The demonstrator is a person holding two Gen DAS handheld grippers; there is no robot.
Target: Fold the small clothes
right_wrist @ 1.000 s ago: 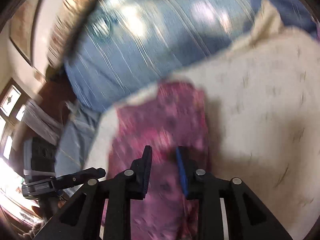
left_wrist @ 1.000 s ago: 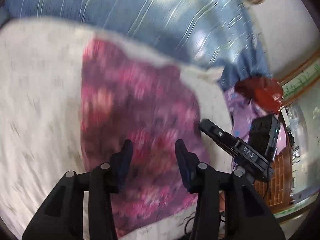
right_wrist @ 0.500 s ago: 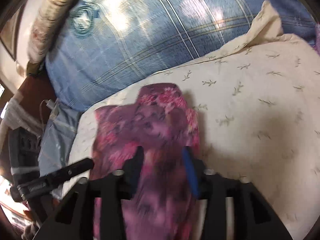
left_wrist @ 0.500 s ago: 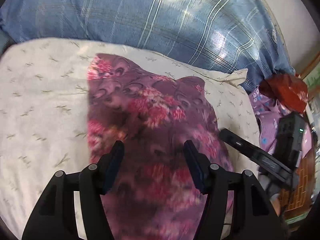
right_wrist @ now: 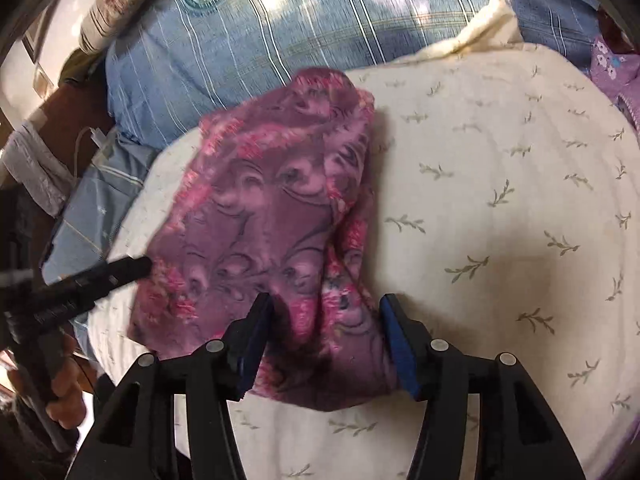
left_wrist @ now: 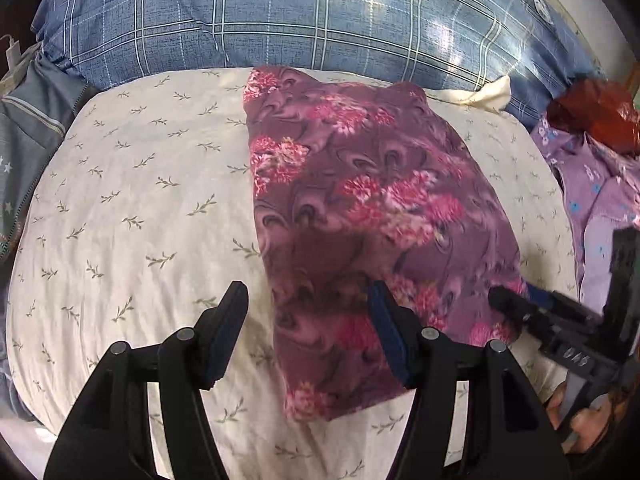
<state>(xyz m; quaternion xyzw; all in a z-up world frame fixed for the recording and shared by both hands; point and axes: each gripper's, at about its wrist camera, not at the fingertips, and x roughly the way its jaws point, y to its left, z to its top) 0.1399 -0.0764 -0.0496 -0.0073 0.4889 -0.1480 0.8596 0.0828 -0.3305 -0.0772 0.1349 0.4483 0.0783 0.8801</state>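
i am holding my left gripper (left_wrist: 306, 324) open over the folded purple floral garment (left_wrist: 372, 216), which is lying on a cream leaf-print pillow (left_wrist: 132, 200); my right gripper (right_wrist: 326, 330) is opening, garment edge between its jaws

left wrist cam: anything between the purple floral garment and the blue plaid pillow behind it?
Nothing but a narrow strip of the cream leaf-print pillow separates purple floral garment from blue plaid pillow, seen in the left wrist view.

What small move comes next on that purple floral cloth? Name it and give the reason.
Probably draw both grippers back off the purple floral cloth. It lies folded flat on the cream pillow. The left gripper stands open; the right gripper is opening with cloth loose between its fingers, so the fold looks released.
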